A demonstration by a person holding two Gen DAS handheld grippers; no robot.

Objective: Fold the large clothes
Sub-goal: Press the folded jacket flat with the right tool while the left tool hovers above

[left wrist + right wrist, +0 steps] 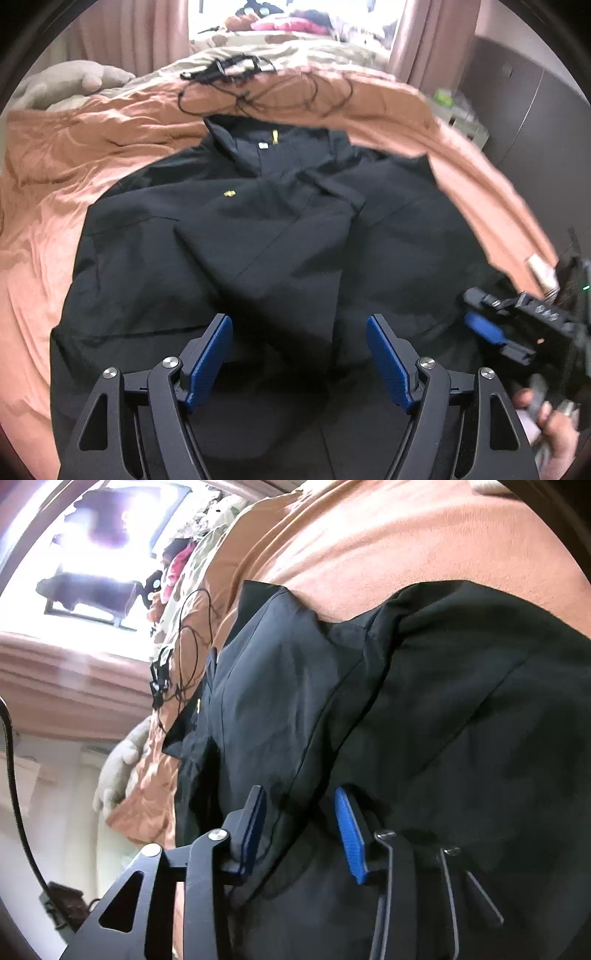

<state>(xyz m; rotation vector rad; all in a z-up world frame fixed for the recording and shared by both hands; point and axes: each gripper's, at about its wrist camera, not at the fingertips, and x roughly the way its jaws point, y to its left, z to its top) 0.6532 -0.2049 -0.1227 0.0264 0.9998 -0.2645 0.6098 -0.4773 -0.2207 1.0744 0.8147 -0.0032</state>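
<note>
A large black jacket (pixel 258 236) lies spread on an orange bedsheet (pixel 55 192), collar away from me, one sleeve folded across its chest. My left gripper (pixel 299 328) is open and empty, hovering over the jacket's lower hem. My right gripper (pixel 476 328) shows at the jacket's right edge, held in a hand. In the right wrist view the camera is rolled sideways; the right gripper (pixel 299 808) is open with the black jacket fabric (pixel 406 709) lying between and past its blue pads (pixel 349 834). I cannot tell whether the pads touch the cloth.
A tangle of black cable with a small device (pixel 229 74) lies on the sheet beyond the collar. A grey plush toy (pixel 74 81) sits far left. Pink curtains (pixel 421 40) and a window are behind the bed; a dark cabinet (pixel 535 110) stands right.
</note>
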